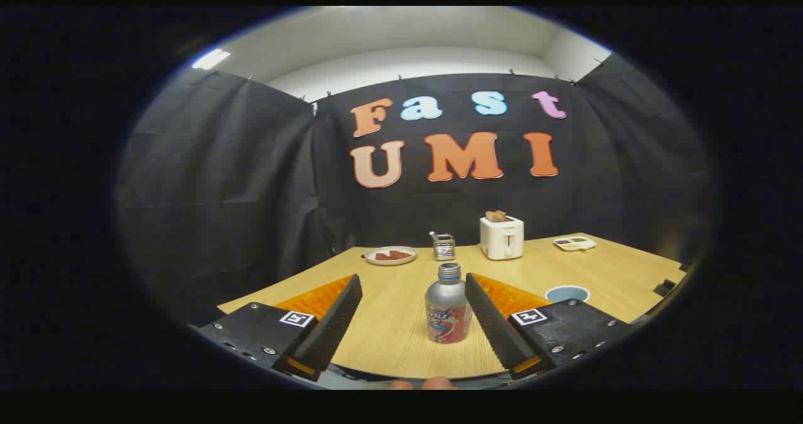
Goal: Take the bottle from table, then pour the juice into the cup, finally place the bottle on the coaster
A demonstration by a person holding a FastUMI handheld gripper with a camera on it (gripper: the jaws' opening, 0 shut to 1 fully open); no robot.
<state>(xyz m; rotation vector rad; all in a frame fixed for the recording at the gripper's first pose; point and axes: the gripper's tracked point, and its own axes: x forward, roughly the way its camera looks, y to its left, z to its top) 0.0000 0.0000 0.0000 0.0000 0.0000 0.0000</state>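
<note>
- Bottle (448, 311) stands upright, uncapped, on the wooden table (389, 330), between the spread fingers of the gripper (414, 289), nearer the right one; neither presses it.
- Cup (566, 293) sits just beyond the right finger.
- Plate (390, 255), metal holder (443, 246), toaster (502, 237) and tray (574, 243) line the far edge.

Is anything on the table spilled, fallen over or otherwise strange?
Nothing stands out. The silver bottle stands upright, uncapped, between the open gripper fingers, off-centre toward the right one; the wooden table looks dry.
</note>
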